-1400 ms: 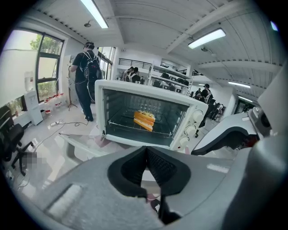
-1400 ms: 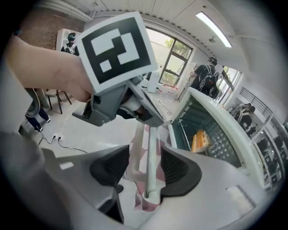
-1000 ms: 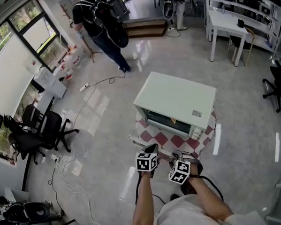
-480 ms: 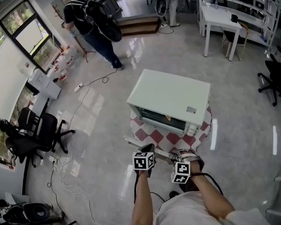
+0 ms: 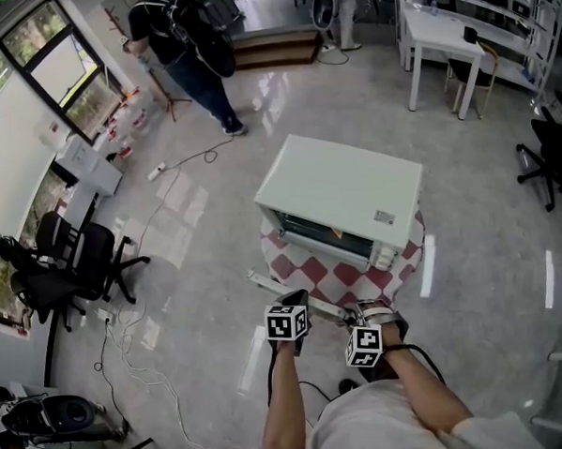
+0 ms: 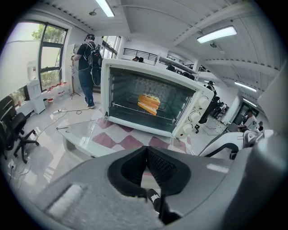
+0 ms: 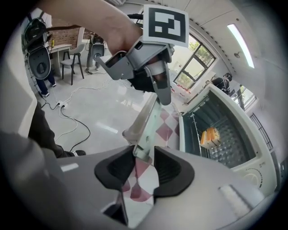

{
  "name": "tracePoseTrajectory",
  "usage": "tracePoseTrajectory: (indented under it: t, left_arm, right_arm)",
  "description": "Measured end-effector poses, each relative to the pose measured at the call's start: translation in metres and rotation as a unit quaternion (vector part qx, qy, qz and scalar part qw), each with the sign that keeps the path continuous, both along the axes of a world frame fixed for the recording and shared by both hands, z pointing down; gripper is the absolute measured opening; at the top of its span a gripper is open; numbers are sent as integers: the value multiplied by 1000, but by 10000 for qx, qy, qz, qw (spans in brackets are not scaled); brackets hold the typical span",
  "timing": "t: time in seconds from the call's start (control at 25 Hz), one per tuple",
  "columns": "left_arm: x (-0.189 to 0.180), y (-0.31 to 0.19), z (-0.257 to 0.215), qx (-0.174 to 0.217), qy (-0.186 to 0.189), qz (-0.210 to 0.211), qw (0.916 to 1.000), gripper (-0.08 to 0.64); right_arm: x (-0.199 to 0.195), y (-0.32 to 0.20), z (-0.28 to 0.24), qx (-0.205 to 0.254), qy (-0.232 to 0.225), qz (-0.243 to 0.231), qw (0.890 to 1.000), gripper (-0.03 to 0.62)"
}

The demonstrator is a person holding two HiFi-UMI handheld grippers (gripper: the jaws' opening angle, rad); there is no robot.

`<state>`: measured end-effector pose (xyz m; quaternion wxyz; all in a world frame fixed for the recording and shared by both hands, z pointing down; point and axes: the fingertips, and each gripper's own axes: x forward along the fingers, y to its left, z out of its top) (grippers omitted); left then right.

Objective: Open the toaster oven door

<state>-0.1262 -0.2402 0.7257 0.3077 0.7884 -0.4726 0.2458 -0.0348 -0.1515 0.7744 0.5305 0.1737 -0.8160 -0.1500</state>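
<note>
The white toaster oven (image 5: 341,195) stands on a table with a red-and-white checked cloth (image 5: 335,277). Its glass door (image 6: 78,134) is swung down flat, and a piece of toast (image 6: 148,104) lies on the rack inside. My left gripper (image 5: 297,301) hangs over the door's front edge; its jaws are shut with nothing between them (image 6: 146,155). The right gripper view shows the left fingertips (image 7: 163,90) resting against the door's handle bar (image 7: 144,119). My right gripper (image 7: 145,168) has the door's front edge between its closing jaws, and a gap shows beside the pads.
A person with a backpack (image 5: 182,41) stands on the far floor. Cables (image 5: 143,367) trail across the floor at the left near black office chairs (image 5: 72,267). White desks (image 5: 450,41) line the back right.
The head view has shifted slightly. Both grippers stay at the lowered door's front edge, and the right one has sunk a little lower in the view.
</note>
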Motion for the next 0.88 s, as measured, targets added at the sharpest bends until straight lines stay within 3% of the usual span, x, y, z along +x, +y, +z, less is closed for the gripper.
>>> tracePoseTrajectory:
  t: [0.36,0.88]
  left_arm:
    - [-1,13,2,-41,94,-22,9999,3]
    - [-9,40,4,-30,317,-332,9989,3]
  right_arm:
    - [-1,6,8,317,271,-260,9988,127]
    - [0,8,41,245,718,-357,9965,166]
